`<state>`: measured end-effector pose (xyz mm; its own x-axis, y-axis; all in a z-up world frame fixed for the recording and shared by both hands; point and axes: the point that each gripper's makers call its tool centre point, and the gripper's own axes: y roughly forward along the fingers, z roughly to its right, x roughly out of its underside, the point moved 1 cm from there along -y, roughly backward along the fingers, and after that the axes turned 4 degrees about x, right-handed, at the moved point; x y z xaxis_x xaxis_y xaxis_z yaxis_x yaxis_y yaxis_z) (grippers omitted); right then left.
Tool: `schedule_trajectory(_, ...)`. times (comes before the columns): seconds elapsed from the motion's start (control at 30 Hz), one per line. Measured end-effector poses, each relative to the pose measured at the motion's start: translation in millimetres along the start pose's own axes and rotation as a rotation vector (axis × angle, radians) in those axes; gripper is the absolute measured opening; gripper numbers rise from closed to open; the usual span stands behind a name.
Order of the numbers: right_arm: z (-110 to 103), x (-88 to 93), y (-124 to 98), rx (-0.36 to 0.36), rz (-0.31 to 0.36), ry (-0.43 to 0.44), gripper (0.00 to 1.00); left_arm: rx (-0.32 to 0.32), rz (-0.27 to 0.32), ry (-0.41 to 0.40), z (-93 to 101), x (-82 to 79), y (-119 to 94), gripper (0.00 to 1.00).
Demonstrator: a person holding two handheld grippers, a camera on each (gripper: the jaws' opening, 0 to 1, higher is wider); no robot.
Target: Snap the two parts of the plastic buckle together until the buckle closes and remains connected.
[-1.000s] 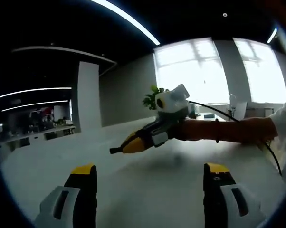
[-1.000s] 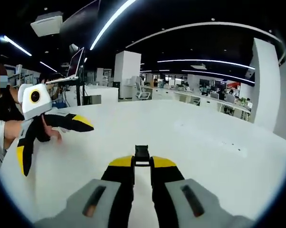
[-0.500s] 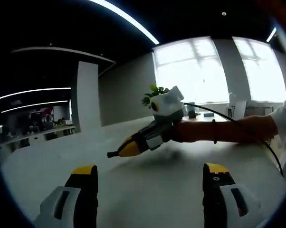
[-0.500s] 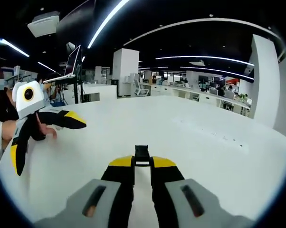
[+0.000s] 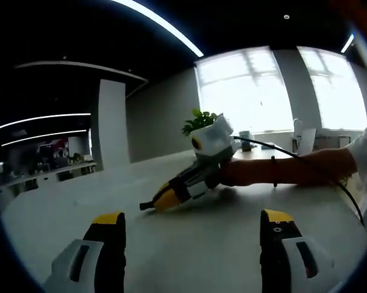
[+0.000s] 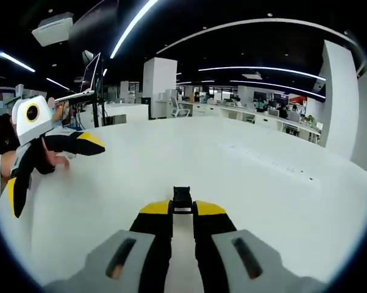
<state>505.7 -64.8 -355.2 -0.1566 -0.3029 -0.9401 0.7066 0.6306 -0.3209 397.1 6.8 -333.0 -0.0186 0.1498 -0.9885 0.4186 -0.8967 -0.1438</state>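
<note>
While the right gripper (image 6: 182, 210), black with yellow tips and grey sides, points forward over the wide white table (image 6: 281, 201), its two jaws stand close together and pinch a small black plastic buckle part (image 6: 181, 196) between their tips. This piece sticks out a little beyond the yellow tips and is held above the table surface. I cannot tell which half of the buckle it is.

At the left side of the right gripper view the left gripper (image 6: 43, 155) comes into sight. Its two black jaws with yellow ends are spread wide apart, one reaching toward the middle of the table and the other hanging down, and nothing lies between them. A person's hand (image 6: 52, 160) holds it from behind.

From the left gripper view, the own jaws of the left gripper (image 5: 192, 218) rise at the bottom, well apart, with bare table between them. Farther ahead the right gripper (image 5: 152, 204) enters from the right, carried by a bare forearm (image 5: 293, 171) with a thin black cable (image 5: 281, 149) running along it. Its clenched tip is low, near the table top. Behind it stands a green leafy plant (image 5: 195, 122) before bright windows (image 5: 275, 91).
</note>
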Motion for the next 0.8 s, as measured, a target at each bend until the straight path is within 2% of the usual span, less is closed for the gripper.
schedule_trajectory(0.6,-4.4,7.8,4.4,-0.013,-0.032,-0.022,0.10,-0.016,0.011,-0.031,-3.0,-0.9,0.1,0.97)
schedule_trajectory(0.8,-1.5,7.4,4.2,-0.012,-0.033,-0.015,0.10,-0.020,0.043,-0.097,-7.1,-4.6,-1.2,0.99)
